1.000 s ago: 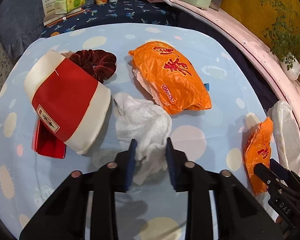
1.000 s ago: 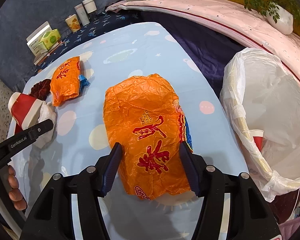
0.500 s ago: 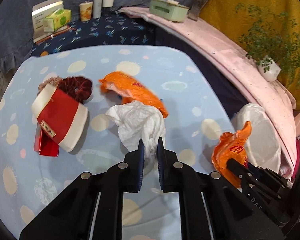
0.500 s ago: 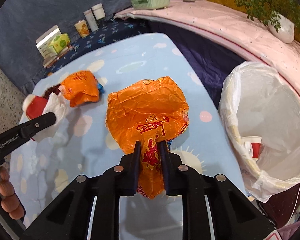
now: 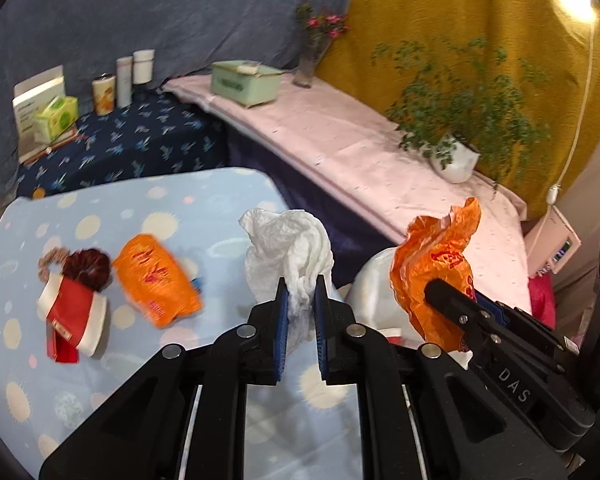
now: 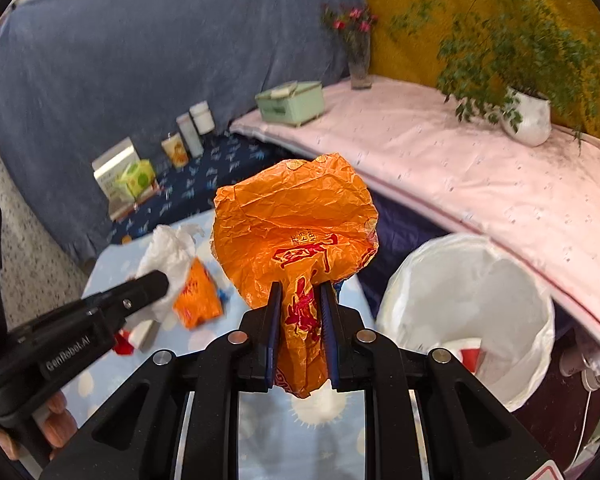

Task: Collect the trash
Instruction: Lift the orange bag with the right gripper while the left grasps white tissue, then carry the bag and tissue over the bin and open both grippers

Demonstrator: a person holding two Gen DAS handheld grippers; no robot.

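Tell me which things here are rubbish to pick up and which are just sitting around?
Rubbish job:
- white tissue in the left gripper
- orange wrapper in the right gripper
- second orange wrapper on the table
- red and white cup
- white bin bag

Just sitting around:
- potted plant
- green box
- flower vase

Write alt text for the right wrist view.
The right gripper is shut on a crumpled orange wrapper, held above the blue table. A white-lined bin stands to the right; at left, the left gripper holds white tissue.
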